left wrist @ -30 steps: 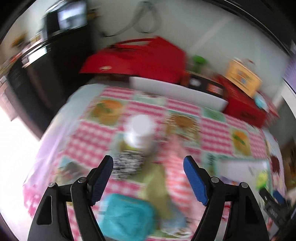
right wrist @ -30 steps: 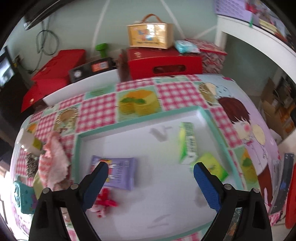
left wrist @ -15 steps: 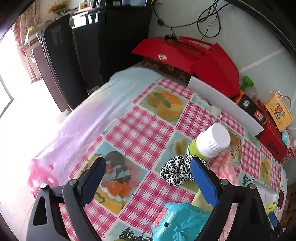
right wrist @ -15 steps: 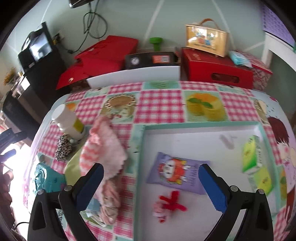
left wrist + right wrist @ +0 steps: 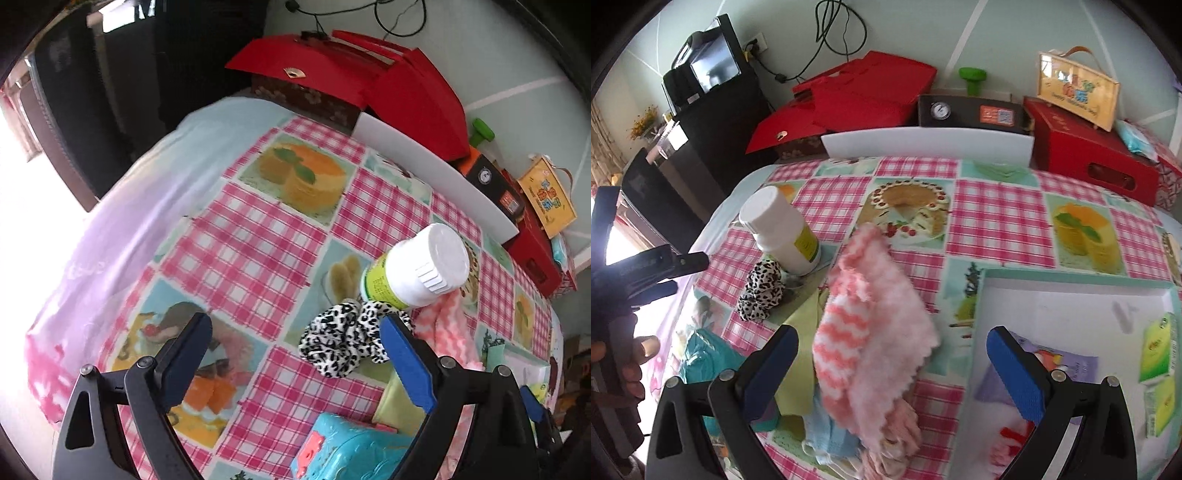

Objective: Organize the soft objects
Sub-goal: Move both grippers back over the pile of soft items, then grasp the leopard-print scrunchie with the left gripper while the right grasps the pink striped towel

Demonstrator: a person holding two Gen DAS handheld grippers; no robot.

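- the pink fluffy cloth (image 5: 875, 328) lay heaped on the checked tablecloth (image 5: 993, 218), just left of the white tray (image 5: 1071, 295), over a yellow-green cloth (image 5: 801, 325) and a pale blue one (image 5: 831, 439).
- a leopard-print scrunchie (image 5: 343, 339) sat touching the foot of the white-capped bottle (image 5: 417, 266).
- the right gripper (image 5: 892, 373) hung above the pink cloth, its jaws having just been opening, spread wide with nothing pressed between the pads.
- the left gripper (image 5: 295, 358) had likewise just been widening, holding nothing, the scrunchie just inside its right finger.
- risk, as i judged it: a pinch on the pink cloth could drag the cloths beneath along; a reach for the scrunchie could tip the bottle.
- the teal box (image 5: 351, 450) was cut off at the frame edge; the tray's red item (image 5: 1015, 435) was hidden behind a finger, and the lower cloth layers were hard to separate.
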